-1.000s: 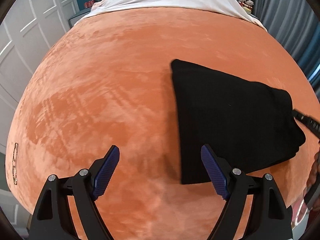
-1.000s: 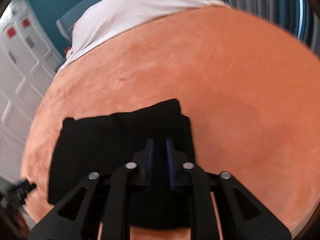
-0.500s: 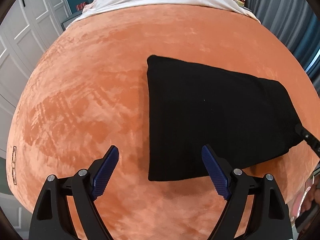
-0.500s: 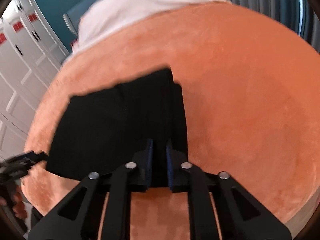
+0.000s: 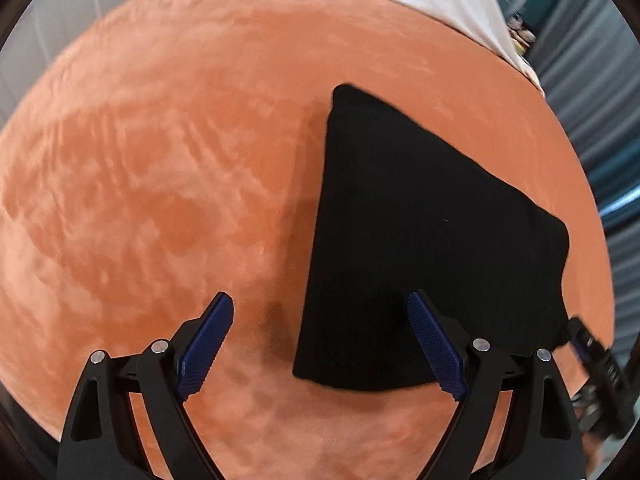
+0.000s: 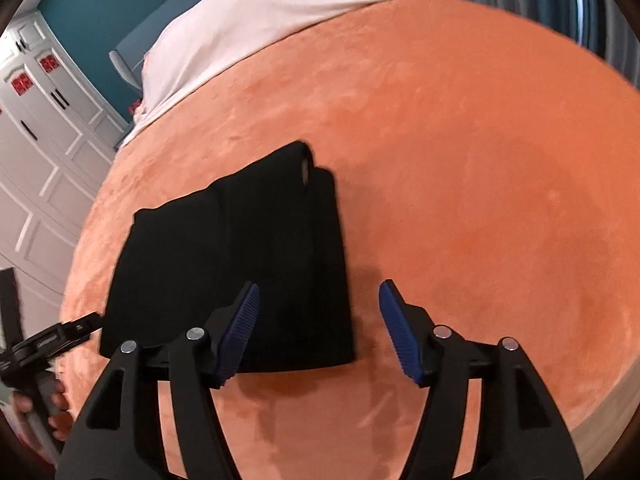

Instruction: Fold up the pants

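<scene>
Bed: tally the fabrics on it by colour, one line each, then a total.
Black: 1, the pants, folded
Orange: 1, the blanket under them
White: 1, the sheet at the far end
Total: 3

The left gripper (image 5: 320,344) points steeply downward with its jaws spread wide and nothing pressed between the blue ribbed pads (image 5: 204,350). The right gripper (image 6: 318,332) also tilts downward; its jaws have just been opening and now stand apart, the pads (image 6: 240,336) gripping nothing. Seen from the right wrist, the left gripper sits low at the left, held by a hand (image 6: 50,404) wrapped around its handle. Seen from the left wrist, the right gripper's tip shows at the lower right edge.
</scene>
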